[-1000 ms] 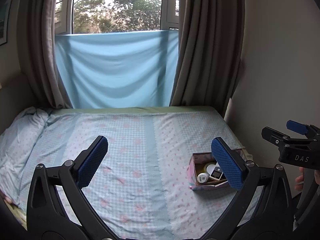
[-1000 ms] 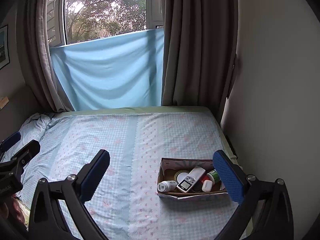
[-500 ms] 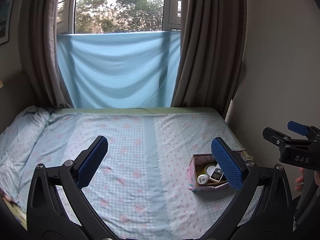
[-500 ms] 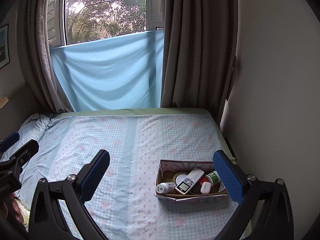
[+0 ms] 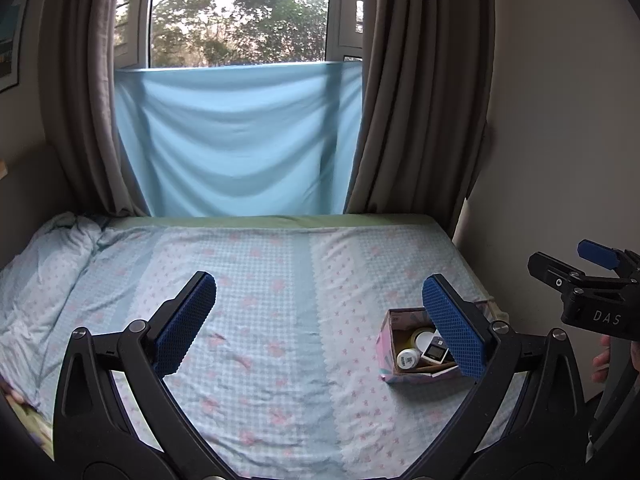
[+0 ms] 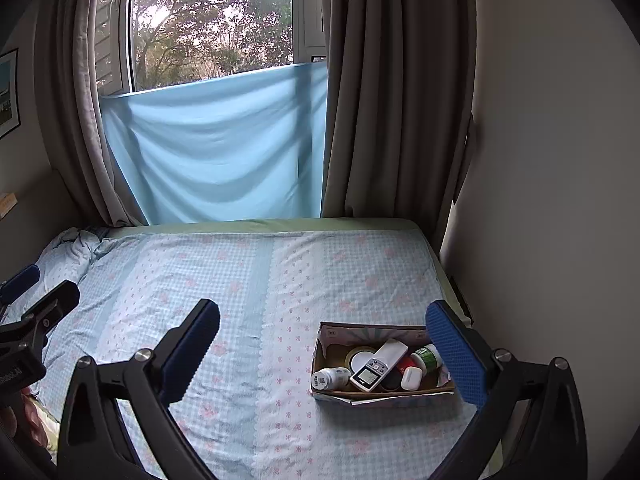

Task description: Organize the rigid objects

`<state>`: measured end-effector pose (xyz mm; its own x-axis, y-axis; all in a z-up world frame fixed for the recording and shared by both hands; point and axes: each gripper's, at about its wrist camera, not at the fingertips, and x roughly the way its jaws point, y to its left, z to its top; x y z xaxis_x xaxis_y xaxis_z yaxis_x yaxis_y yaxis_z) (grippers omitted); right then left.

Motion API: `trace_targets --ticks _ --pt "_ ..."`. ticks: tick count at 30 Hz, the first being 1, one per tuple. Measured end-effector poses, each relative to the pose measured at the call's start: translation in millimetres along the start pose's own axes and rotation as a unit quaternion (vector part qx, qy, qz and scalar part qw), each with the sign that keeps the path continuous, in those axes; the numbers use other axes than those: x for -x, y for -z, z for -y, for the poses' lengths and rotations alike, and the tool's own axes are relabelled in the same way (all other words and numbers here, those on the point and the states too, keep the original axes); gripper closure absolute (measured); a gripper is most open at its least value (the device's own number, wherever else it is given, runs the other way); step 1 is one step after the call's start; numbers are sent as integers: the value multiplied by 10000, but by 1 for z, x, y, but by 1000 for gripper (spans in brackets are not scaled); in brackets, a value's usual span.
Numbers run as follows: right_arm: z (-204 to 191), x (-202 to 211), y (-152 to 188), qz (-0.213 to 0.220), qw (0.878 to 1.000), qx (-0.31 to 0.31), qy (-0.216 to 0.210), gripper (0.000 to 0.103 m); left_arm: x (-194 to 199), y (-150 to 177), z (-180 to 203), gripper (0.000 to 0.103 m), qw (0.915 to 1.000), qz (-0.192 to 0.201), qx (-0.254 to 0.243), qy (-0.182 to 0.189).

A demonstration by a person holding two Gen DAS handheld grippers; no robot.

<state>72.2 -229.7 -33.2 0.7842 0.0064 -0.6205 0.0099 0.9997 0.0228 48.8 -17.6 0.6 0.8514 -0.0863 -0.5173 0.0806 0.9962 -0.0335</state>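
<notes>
A small cardboard box (image 6: 325,361) (image 5: 385,350) sits on the bed near its right edge. Inside lie a white pill bottle (image 6: 331,378), a tape roll (image 6: 360,356), a white remote-like device (image 6: 378,366), a green-labelled bottle (image 6: 427,357) and a small white case (image 6: 411,379). My left gripper (image 5: 318,326) hovers open and empty above the bed, left of the box. My right gripper (image 6: 324,352) is open too, empty, held high over the box. Each gripper shows at the edge of the other's view, the right gripper (image 5: 592,280) and the left gripper (image 6: 28,292).
The bed (image 5: 280,320) carries a blue checked sheet with pink bows. A rumpled quilt (image 5: 44,264) lies at the far left. Brown curtains (image 6: 396,100) and a blue cloth (image 6: 216,148) hang at the window behind. A plain wall (image 6: 540,200) closes the right side.
Both grippers have drawn back and risen slightly, so the box sits a little lower and farther in both views. Nothing was taken hold of or let go.
</notes>
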Motion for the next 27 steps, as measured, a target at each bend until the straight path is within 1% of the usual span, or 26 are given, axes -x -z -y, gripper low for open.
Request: trace_targets --ticks 27 --pt "2 -2 -1 9 10000 10 -21 0 1 1 0 0 9999 57 -58 -94"
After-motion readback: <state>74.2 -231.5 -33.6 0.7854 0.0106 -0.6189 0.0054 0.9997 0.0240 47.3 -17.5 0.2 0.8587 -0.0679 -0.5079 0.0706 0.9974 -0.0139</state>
